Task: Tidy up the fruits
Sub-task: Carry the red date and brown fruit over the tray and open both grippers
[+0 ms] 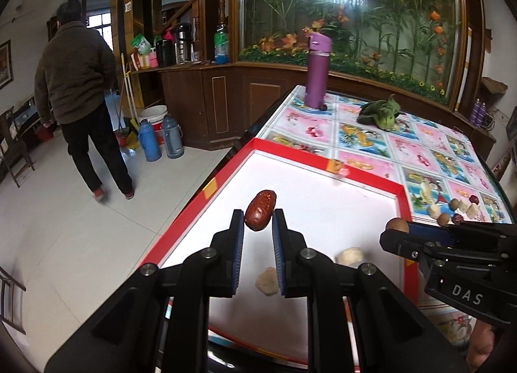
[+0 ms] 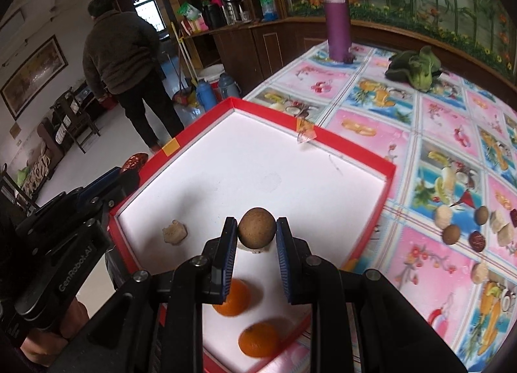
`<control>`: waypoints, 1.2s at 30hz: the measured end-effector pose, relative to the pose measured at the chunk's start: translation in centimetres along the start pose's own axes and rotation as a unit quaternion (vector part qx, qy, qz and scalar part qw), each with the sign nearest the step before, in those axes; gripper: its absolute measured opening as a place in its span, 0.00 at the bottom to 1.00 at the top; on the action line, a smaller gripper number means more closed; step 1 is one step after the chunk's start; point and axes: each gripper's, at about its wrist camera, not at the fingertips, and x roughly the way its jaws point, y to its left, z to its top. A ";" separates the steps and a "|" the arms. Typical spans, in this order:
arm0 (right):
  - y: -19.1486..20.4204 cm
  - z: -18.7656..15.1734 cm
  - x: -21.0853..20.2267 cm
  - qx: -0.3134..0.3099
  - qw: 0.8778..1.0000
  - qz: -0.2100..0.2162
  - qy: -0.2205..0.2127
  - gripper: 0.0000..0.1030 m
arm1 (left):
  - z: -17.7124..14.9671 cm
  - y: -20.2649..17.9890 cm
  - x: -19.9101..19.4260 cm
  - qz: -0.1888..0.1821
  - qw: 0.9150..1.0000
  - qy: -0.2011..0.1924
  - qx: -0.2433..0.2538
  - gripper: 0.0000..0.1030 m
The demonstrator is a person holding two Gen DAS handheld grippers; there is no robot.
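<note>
Over the white floor of the red-rimmed tray, you have both loads in the air. Your left gripper has its fingers closed down on a wrinkled red date, pinched only at its lower half, with most of the fruit sticking out past the tips. Your right gripper is clamped nearly as tight on a round brown longan, held right at the fingertips.

That tip grip is your first worry. The longan is a smooth ball, so any twist of your wrist could squirt it out, and once it lands it would likely roll toward the tray's near corner, where two oranges sit.

The date is soft and tapered. Squeeze harder and it may slide forward out of the fingers; from the right wrist view it seems to hang close to the tray's left rim, so a slip there could drop it to the floor.

Watch what lies beneath you too. Two pale lumps rest on the tray floor, one almost directly under the longan. Set down on top of it and the fruit won't settle.

More pieces wait in a loose cluster near the tabletop's right edge, well apart from the tray. And your two grippers are working close together, so mind they don't clip.
</note>
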 end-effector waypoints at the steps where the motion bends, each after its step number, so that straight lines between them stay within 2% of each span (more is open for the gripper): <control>1: 0.0 0.0 0.3 0.003 1.000 -0.001 0.002 0.22 | 0.0 0.2 0.2 0.000 1.000 0.002 -0.002 0.19; 14: 0.5 0.7 4.0 0.004 0.999 -0.018 0.034 0.22 | -0.5 1.9 3.2 0.008 0.999 0.031 -0.013 0.19; 22: 1.0 1.1 5.2 -0.007 0.998 -0.021 0.059 0.23 | -1.0 2.9 5.2 0.025 0.997 0.071 -0.022 0.19; 25: 0.7 1.3 4.8 -0.005 0.998 -0.009 0.065 0.32 | -1.4 3.1 5.9 0.016 0.995 0.093 -0.022 0.20; 26: 0.5 1.3 4.5 0.000 0.998 -0.003 0.061 0.36 | -1.5 3.2 6.1 0.015 0.995 0.100 -0.023 0.23; 28: -0.2 1.4 3.6 0.008 0.999 0.000 0.045 0.36 | -1.7 3.2 6.2 0.011 0.994 0.106 -0.029 0.48; 30: -1.0 1.5 2.5 0.013 0.999 0.000 0.031 0.36 | -1.9 3.0 5.8 0.011 0.994 0.104 -0.028 0.57; 35: -4.1 1.1 -0.3 0.045 0.999 -0.002 0.003 0.37 | -1.6 2.1 4.8 0.007 0.995 0.099 -0.020 0.61; 36: -4.9 0.9 -0.9 0.052 0.999 -0.005 -0.001 0.37 | -1.5 1.8 4.6 0.003 0.995 0.097 -0.018 0.65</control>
